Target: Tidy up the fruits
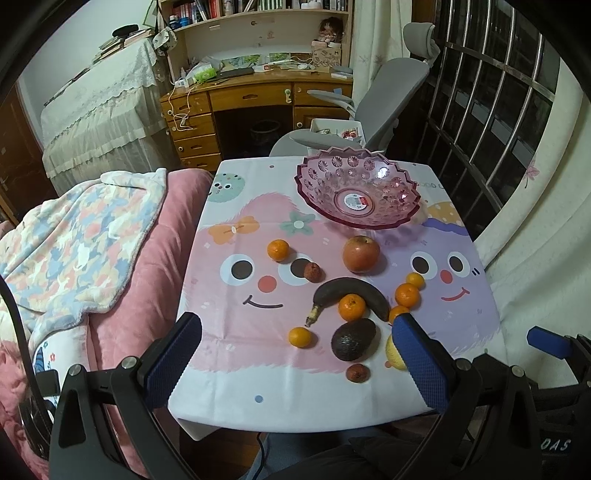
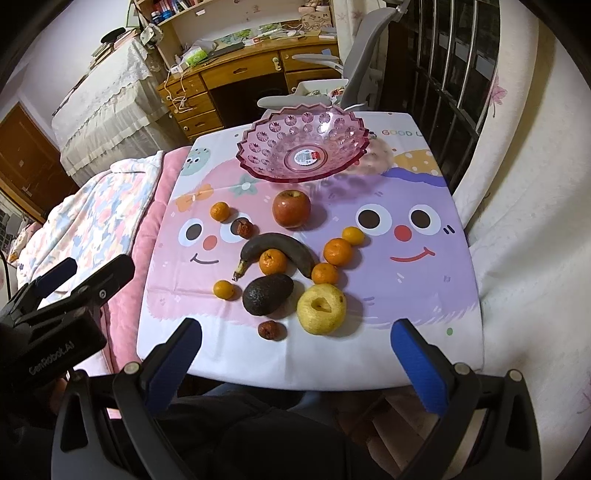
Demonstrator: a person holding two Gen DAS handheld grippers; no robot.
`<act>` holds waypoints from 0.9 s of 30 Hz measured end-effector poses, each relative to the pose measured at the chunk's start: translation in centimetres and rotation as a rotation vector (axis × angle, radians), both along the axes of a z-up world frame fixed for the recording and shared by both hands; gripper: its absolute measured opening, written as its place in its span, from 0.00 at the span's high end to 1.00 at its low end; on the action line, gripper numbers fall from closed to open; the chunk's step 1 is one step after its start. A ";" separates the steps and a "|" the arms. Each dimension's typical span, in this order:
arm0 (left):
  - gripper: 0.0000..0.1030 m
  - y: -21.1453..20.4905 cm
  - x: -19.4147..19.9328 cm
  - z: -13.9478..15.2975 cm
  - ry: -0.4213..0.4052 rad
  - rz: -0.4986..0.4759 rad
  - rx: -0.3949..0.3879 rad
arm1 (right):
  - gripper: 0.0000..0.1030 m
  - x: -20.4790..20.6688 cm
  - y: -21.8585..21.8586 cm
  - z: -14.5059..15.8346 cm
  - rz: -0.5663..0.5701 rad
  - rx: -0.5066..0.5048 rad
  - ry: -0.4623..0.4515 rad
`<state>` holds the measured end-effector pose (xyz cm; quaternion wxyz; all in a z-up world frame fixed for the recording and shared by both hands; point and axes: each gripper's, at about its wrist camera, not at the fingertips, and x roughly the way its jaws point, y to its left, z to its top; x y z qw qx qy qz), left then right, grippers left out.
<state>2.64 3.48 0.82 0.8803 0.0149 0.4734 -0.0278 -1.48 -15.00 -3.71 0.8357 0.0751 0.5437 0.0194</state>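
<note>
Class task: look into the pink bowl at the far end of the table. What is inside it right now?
The pink bowl holds no fruit. Only a red and white sticker shows at its centre, and the tablecloth shows faintly through its clear walls. Nothing inside is covered.

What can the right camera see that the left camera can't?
Only the right wrist view shows the whole yellow pear and the left tool from the side. Only the left wrist view shows the doll on the shelf; there the pear is mostly hidden behind a finger. Both show the pink bowl, empty, plus the apple, banana and avocado on the table.
</note>
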 end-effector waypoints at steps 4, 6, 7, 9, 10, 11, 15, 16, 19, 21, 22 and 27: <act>0.01 1.1 0.4 0.1 0.003 -0.022 0.014 | 0.00 0.4 0.9 0.2 -0.042 -0.010 -0.011; 0.01 1.5 0.6 0.2 0.001 -0.036 0.022 | 0.00 0.5 1.1 0.3 -0.069 -0.006 -0.020; 0.01 1.7 0.7 0.3 0.001 -0.042 0.027 | 0.00 0.6 1.2 0.3 -0.082 -0.004 -0.025; 0.01 2.0 0.9 0.2 0.010 -0.060 0.025 | 0.00 0.6 1.4 0.4 -0.105 -0.001 -0.037; 0.01 2.2 1.0 0.0 0.015 -0.073 0.021 | 0.00 0.5 1.5 0.3 -0.117 -0.002 -0.044; 0.01 2.3 1.1 -0.2 0.020 -0.082 0.019 | 0.00 0.4 1.5 0.3 -0.128 -0.005 -0.051; 0.01 2.4 1.6 -1.5 0.040 -0.140 0.007 | 0.00 -0.4 1.5 -0.4 -0.155 -0.007 -0.093; 0.01 2.3 1.7 -2.1 0.052 -0.159 0.013 | 0.00 -0.7 1.5 -0.7 -0.163 -0.004 -0.103; 0.01 1.9 2.1 -3.9 0.088 -0.216 0.012 | 0.00 -1.4 1.5 -1.7 -0.176 -0.001 -0.131; 0.01 1.7 2.3 -4.6 0.111 -0.247 0.005 | 0.00 -2.1 1.6 -2.5 -0.176 -0.019 -0.156; 0.01 1.5 2.4 -4.9 0.124 -0.267 0.001 | 0.00 -2.3 1.7 -2.7 -0.174 -0.030 -0.168; 0.01 0.6 3.0 -5.7 0.159 -0.348 -0.027 | 0.01 -3.4 1.8 -4.4 -0.157 -0.077 -0.247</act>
